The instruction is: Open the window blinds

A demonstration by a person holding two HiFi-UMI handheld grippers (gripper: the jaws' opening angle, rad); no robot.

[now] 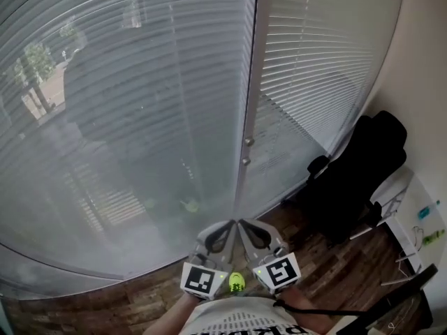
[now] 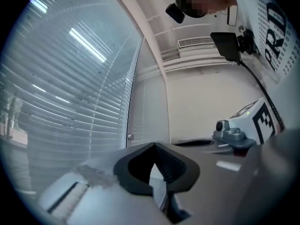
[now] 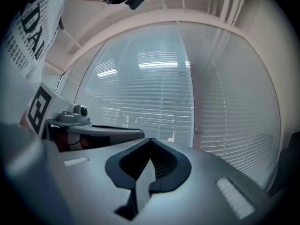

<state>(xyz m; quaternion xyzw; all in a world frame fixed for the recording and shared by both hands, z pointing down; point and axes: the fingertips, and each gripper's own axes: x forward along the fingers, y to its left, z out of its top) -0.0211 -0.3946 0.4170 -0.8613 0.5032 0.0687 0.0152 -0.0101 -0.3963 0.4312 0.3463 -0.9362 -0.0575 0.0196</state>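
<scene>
Two white slatted blinds cover the windows: a wide left blind (image 1: 140, 117) (image 2: 70, 93) (image 3: 140, 83) and a narrower right blind (image 1: 314, 68) (image 3: 234, 116). A pale frame post (image 1: 251, 103) with two small knobs (image 1: 248, 142) divides them. Trees show dimly through the left slats. Low in the head view, my left gripper (image 1: 228, 225) and right gripper (image 1: 243, 223) are side by side, pointing at the foot of the post and well short of the blinds. The left gripper (image 2: 154, 145) and right gripper (image 3: 150, 139) are both shut, tips together with nothing between them.
A black office chair (image 1: 356, 180) stands at the right, close to the right blind. A white desk (image 1: 419, 222) with small items sits in the right corner. Brown wood floor (image 1: 140, 299) runs along the window's foot. A beige wall (image 1: 426, 61) closes the right side.
</scene>
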